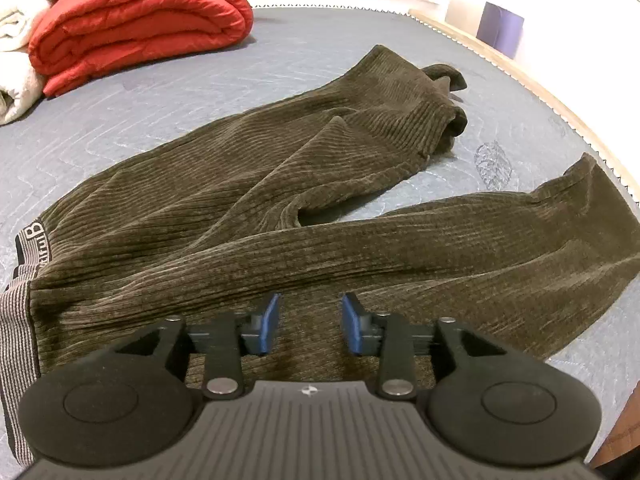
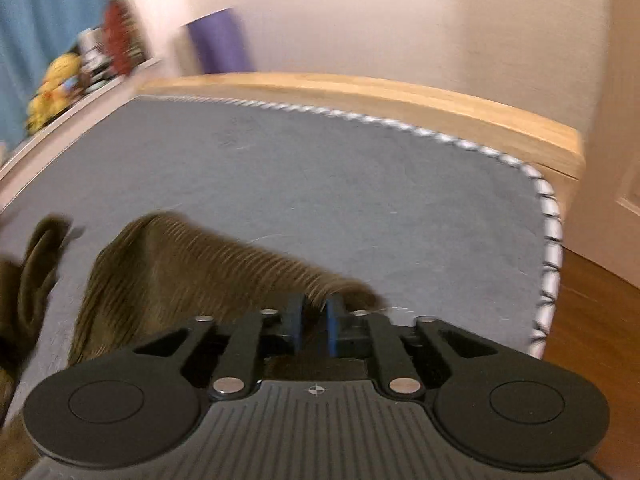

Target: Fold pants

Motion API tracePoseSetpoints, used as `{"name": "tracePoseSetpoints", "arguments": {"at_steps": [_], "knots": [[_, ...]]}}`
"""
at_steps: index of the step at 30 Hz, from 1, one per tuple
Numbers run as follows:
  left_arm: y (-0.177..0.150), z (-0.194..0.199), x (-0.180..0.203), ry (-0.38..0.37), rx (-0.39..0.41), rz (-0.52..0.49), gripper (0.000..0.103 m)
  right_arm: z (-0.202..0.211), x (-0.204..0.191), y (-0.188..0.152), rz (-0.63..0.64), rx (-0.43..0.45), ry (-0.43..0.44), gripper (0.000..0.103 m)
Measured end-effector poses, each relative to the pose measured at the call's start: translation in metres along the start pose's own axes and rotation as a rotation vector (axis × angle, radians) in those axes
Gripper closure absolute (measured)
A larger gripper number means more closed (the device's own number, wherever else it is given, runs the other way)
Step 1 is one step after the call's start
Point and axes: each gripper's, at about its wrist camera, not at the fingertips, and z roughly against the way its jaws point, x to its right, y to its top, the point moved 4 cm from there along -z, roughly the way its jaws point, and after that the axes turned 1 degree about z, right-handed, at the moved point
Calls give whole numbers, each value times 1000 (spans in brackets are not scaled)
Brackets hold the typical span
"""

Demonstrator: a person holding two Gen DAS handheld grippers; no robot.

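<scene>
Pants lie spread on the bed, 2 legs splayed apart. Left tongs hover over the near leg, fingers parted, gripping nothing. Right tongs are clamped on a pant-leg edge near the bed corner.

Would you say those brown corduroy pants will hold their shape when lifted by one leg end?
Probably not: the pants lie in soft wrinkles, so they should drape limply. The thick ribbed cloth looks fairly heavy. The right claw seems shut on a leg end, suggesting it grips readily.
</scene>
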Motion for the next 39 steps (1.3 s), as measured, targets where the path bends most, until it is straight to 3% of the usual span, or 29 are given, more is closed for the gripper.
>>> {"name": "tracePoseSetpoints", "arguments": {"at_steps": [3, 5, 7, 12, 17, 21, 24, 27, 28, 29, 33, 39], "knots": [[-1, -2, -3, 5, -5, 4, 64, 13, 21, 31, -125, 131, -28, 82], [-2, -3, -6, 11, -8, 8, 64, 11, 29, 46, -150, 158, -2, 80], [-2, -5, -8, 16, -13, 10, 64, -5, 37, 48, -201, 97, 21, 75], [-1, -8, -8, 18, -18, 8, 64, -55, 52, 21, -350, -188, 119, 68], [-1, -10, -1, 16, -22, -12, 62, -76, 50, 17, -414, -218, 189, 45], [-4, -13, -2, 27, -29, -18, 62, -94, 52, 18, -473, -238, 224, 37], [-4, -13, -6, 33, -30, -11, 61, -97, 50, 23, -473, -239, 227, 43], [-4, -12, -9, 39, -29, -4, 61, -94, 51, 23, -460, -228, 210, 66], [-4, -12, -9, 39, -28, -4, 61, -94, 52, 23, -446, -224, 196, 82], [-4, -12, -8, 38, -28, -6, 61, -92, 52, 23, -432, -215, 191, 86], [-4, -12, -5, 34, -28, -13, 61, -63, 39, 37, -331, -83, 225, 92], [-3, -12, -5, 33, -28, -14, 61, 60, -25, 58, 8, 433, 536, 95]]}}
